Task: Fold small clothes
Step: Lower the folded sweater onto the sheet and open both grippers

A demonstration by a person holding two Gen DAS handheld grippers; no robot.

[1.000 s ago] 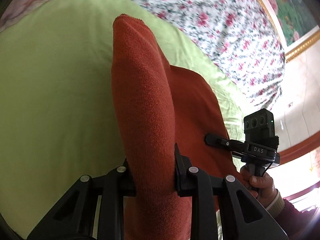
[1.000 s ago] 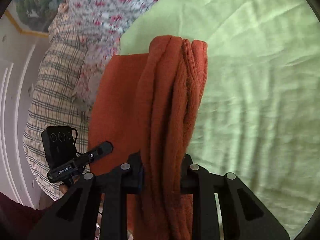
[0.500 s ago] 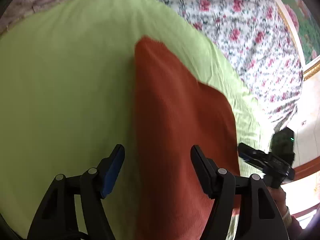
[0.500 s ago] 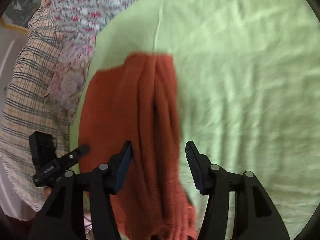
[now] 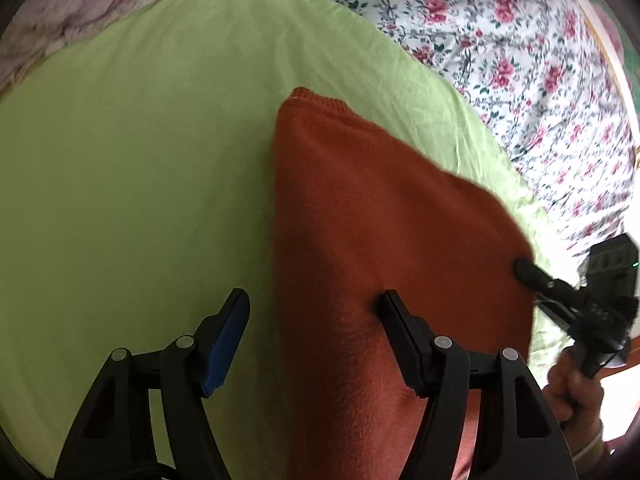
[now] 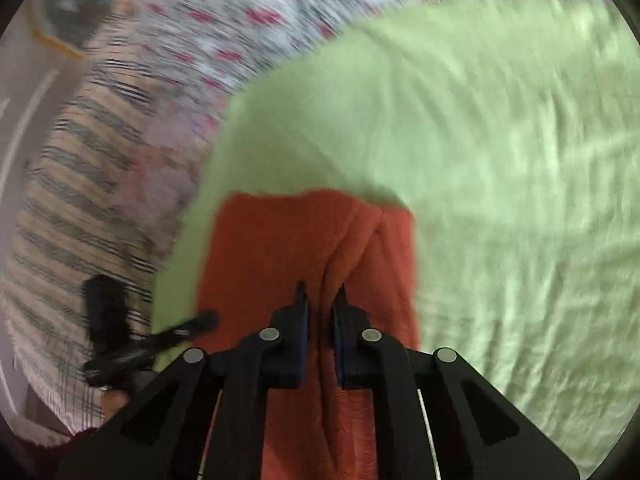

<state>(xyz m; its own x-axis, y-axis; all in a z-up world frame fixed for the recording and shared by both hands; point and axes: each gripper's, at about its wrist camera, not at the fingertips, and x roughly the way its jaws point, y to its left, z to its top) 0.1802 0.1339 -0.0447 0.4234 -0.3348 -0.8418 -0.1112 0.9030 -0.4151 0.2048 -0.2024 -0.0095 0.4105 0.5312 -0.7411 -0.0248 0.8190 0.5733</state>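
An orange knit garment (image 5: 380, 216) lies folded lengthwise on the green sheet (image 5: 120, 160). My left gripper (image 5: 314, 296) is open and hovers astride the garment's left edge: one finger (image 5: 228, 332) is over the sheet, the other over the cloth, and neither presses on it. In the right wrist view the garment (image 6: 280, 248) rises in a ridge into my right gripper (image 6: 322, 296). Its jaws are closing, almost together, with that fold pinched between the pads. The right gripper's tip (image 5: 528, 274) shows at the garment's far right edge. The left gripper (image 6: 192, 326) appears blurred at the left.
A floral quilt (image 5: 520, 40) borders the green sheet at the top right. A checked blanket (image 6: 72, 184) hangs at the bed's left side in the right wrist view. A hand (image 5: 572, 392) holds the right gripper's handle. Bare green sheet (image 6: 500, 160) spreads to the right of the garment.
Both grippers let go of the raised fold and the garment dropped flat. The left one stayed open and moved back; the right one opened, then closed again on a ridge of cloth.
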